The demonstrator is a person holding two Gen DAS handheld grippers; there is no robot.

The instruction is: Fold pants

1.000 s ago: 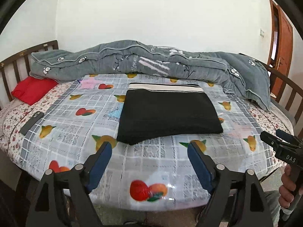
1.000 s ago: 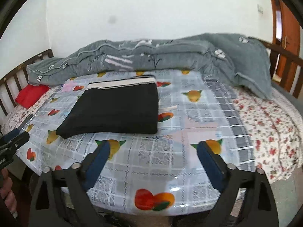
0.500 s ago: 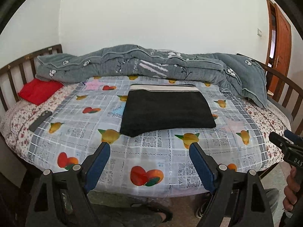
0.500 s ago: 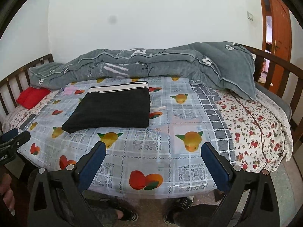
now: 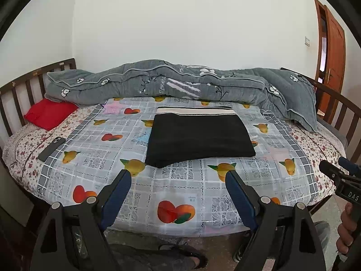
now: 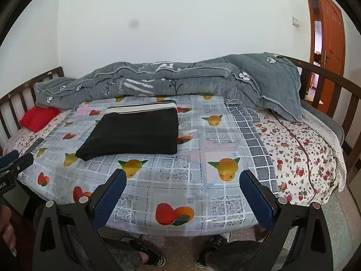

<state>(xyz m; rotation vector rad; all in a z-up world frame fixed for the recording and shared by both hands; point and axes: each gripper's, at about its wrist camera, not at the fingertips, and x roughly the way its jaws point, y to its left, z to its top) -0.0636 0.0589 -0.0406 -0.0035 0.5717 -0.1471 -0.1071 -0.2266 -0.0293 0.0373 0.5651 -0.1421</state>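
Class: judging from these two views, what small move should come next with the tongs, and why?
Probably none on the cloth: the black pants already lie in a neat folded rectangle, and the left tongs and right tongs hang open and empty. I would simply lower both.

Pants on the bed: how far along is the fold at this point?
Done: the pants lie as a flat, compact rectangle on the fruit-print cover, waistband stripe at the far edge. In hand: nothing. The left gripper and right gripper are both open and empty, near the bed's front edge, clear of the cloth. Left: no visible folding step; it looks finished.
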